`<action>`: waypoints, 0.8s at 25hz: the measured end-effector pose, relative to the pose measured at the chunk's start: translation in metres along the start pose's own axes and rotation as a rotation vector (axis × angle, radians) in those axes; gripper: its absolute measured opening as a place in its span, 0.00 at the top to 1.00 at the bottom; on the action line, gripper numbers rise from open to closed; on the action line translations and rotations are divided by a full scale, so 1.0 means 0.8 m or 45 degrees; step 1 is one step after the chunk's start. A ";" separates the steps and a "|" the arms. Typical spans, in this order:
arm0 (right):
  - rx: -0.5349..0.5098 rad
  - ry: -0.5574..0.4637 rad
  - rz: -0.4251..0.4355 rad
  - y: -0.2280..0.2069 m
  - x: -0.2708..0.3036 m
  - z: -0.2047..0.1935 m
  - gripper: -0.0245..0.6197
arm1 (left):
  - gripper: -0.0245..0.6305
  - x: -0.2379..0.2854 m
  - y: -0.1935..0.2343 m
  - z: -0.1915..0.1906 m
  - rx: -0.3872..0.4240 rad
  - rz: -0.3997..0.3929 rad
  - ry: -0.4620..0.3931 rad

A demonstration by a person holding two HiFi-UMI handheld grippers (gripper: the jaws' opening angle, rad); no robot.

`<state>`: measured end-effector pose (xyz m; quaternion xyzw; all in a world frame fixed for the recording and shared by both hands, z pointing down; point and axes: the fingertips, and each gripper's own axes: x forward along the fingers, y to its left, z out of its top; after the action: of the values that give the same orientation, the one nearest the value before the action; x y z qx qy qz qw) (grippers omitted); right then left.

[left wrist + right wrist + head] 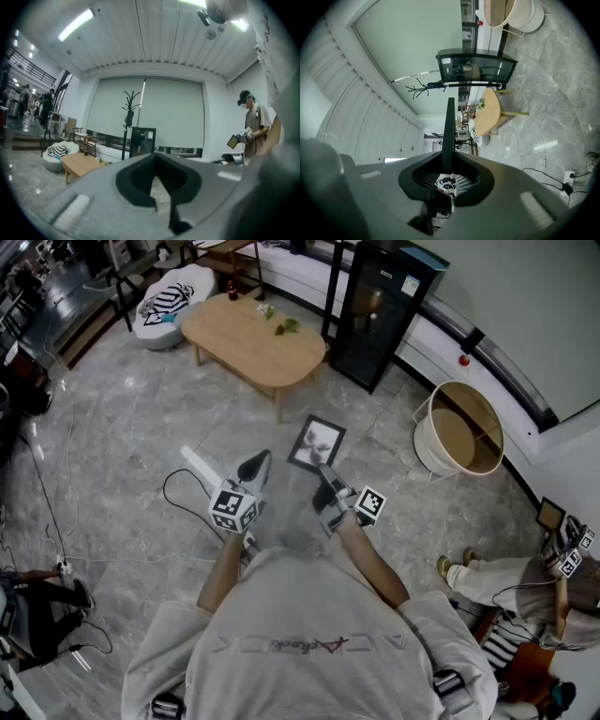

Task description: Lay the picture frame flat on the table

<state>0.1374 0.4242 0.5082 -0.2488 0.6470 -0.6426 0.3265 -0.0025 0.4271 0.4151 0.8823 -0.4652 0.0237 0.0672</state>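
The picture frame (317, 444) is a thin rectangle with a dark rim around a grey-toned print. In the right gripper view it shows only as a narrow dark edge (448, 136).

The right tongs (324, 472) are clamped on the frame's near edge and hold it tilted in the air above the floor, well apart from the surface. The left tongs (262, 459) have their tips together with nothing between them.

The surface (253, 343) is a low, rounded table of pale wood. The floor (131, 418) is glossy grey veined stone. A black glass-fronted cabinet (380, 306) stands beyond the surface, and a round cream tub (427, 442) stands to the right.
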 end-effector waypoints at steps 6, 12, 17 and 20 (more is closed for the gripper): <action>-0.029 -0.006 0.017 -0.002 0.002 0.006 0.85 | 0.96 0.001 0.002 -0.004 0.016 0.005 -0.006; -0.040 0.006 0.029 -0.002 0.002 0.007 0.85 | 0.96 -0.001 0.001 -0.008 0.025 0.014 0.004; -0.039 0.019 0.032 -0.001 -0.002 0.010 0.85 | 0.96 0.000 -0.004 -0.007 0.038 0.022 0.007; -0.042 0.032 0.027 0.002 -0.006 0.016 0.85 | 0.96 0.006 -0.012 -0.004 0.038 0.025 0.009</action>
<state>0.1507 0.4193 0.5077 -0.2393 0.6642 -0.6313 0.3211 0.0081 0.4291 0.4182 0.8785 -0.4733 0.0345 0.0553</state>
